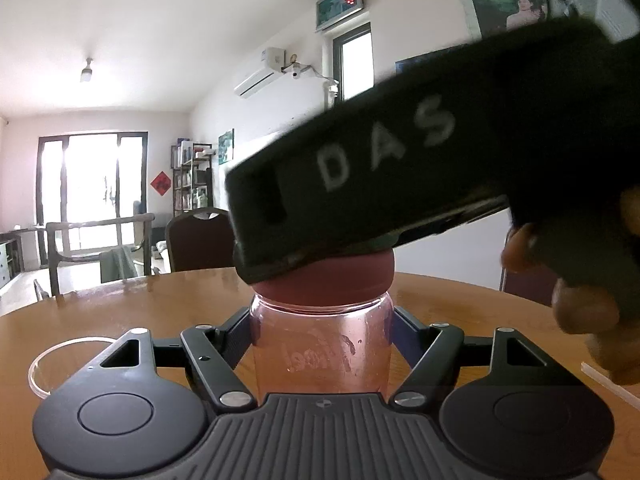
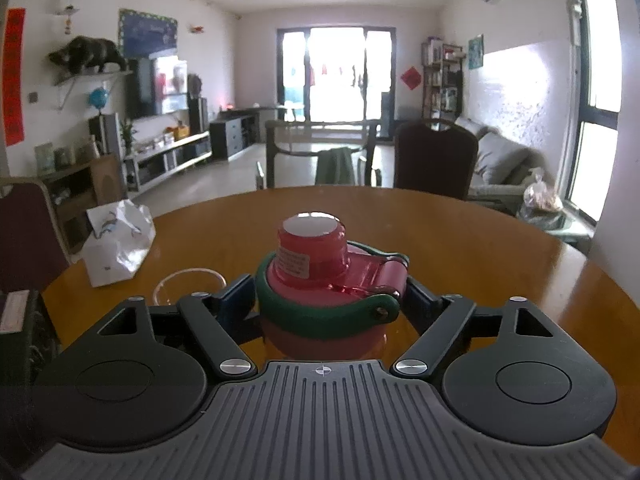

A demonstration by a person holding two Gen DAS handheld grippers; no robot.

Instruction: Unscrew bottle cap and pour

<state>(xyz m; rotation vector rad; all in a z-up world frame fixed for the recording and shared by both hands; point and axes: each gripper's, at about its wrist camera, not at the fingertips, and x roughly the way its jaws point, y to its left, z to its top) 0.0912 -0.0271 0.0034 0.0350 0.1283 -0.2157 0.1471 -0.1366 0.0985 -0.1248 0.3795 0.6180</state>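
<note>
The pink transparent bottle [image 1: 322,344] stands upright on the round wooden worktop [image 1: 120,300], its contents not discernible. The left gripper [image 1: 322,332] has its jaws clamped on the body; the right gripper [image 2: 330,300] has its jaws clenched around the red cap [image 2: 316,256] with its green strap [image 2: 320,316]. A clear glass dish [image 2: 188,280] sits left of the bottle, a white bag [image 2: 116,248] farther left.

Both wrist views close on bottle [image 1: 320,344]
</note>
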